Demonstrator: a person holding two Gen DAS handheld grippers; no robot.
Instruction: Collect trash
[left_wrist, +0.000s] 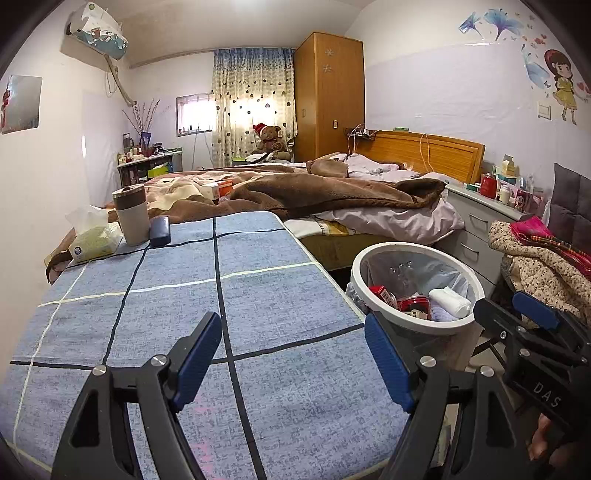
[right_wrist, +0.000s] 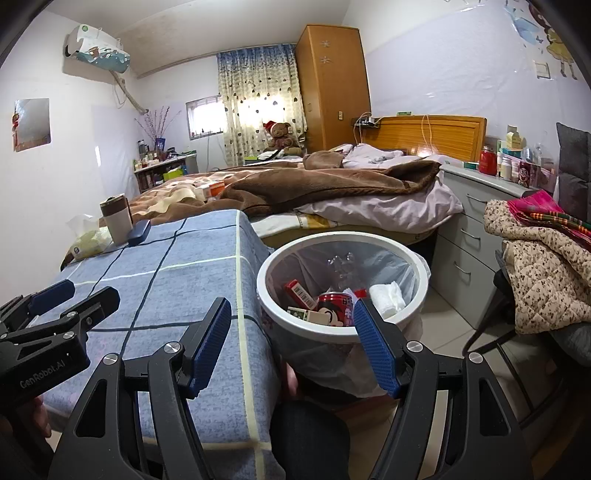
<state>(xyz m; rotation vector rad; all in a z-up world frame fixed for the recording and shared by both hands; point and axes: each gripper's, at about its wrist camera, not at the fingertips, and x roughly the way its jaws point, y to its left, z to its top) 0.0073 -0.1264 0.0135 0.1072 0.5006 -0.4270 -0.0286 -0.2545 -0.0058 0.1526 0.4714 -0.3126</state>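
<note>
Hovering over the blue checked surface (left_wrist: 258, 314), your left gripper (left_wrist: 293, 363) and right gripper (right_wrist: 291, 343) both stand apart, empty; the white bin (right_wrist: 266, 291) beside it holds a red can (right_wrist: 334, 304), cartons and what looks like tissue

A lidded tumbler (left_wrist: 131, 215), a dark glasses case (left_wrist: 160, 231) and a tissue pack (left_wrist: 94, 240) sit together on the blue checked tablecloth (left_wrist: 258, 295). Beyond, a brown blanket (left_wrist: 325, 195) covers the bed, with a teddy bear (left_wrist: 271, 139) by the curtain (left_wrist: 251, 107).
</note>
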